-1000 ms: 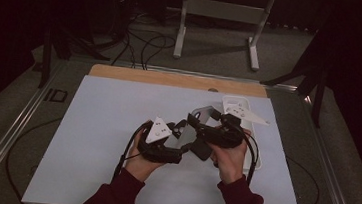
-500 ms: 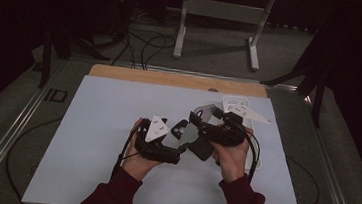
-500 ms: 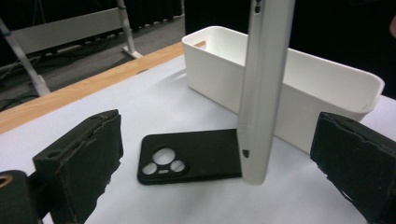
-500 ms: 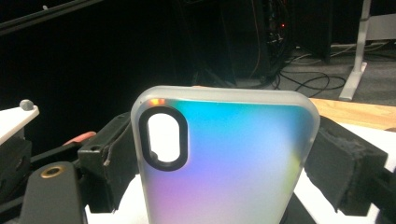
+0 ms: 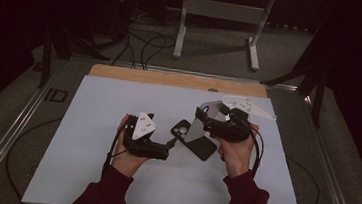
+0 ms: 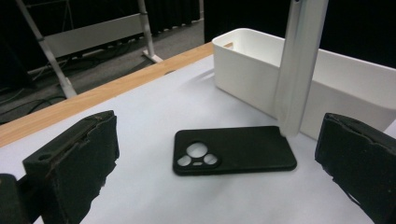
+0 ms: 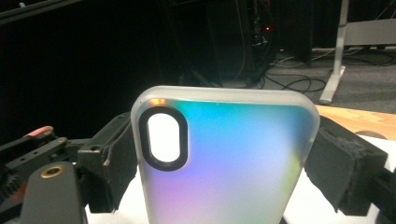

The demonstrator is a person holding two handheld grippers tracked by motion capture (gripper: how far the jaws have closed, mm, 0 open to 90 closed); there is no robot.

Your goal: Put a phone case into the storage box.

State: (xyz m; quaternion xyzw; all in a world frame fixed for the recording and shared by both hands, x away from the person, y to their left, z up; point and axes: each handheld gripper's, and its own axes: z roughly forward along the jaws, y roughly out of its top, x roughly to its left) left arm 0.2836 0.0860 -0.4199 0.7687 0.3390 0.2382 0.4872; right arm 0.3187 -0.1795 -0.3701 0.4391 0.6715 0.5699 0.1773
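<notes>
table [image 5: 86,173] covered by a white sheet, wooden strip along its far edge. left gripper [image 5: 167,148] sits left of centre in the high view, held in the person's left hand [image 5: 126,152]; its jaws have just been opening and now stand wide apart, nothing between the pads. in the left gripper view the black phone case [image 6: 233,150] lies flat on the sheet just beyond those jaws, camera cutout facing up, clear of both pads. in the high view the same black case [image 5: 194,138] rests between the two grippers. right of it, the right gripper [image 5: 206,122] is clamped on a translucent iridescent phone case [image 7: 224,163], pads pressing on its two long edges; case held upright, its lower edge hanging just above the right end of the black case; whether it touches, cannot tell. white bin [image 6: 327,79] stands on the sheet behind the black case in the left gripper view.
</notes>
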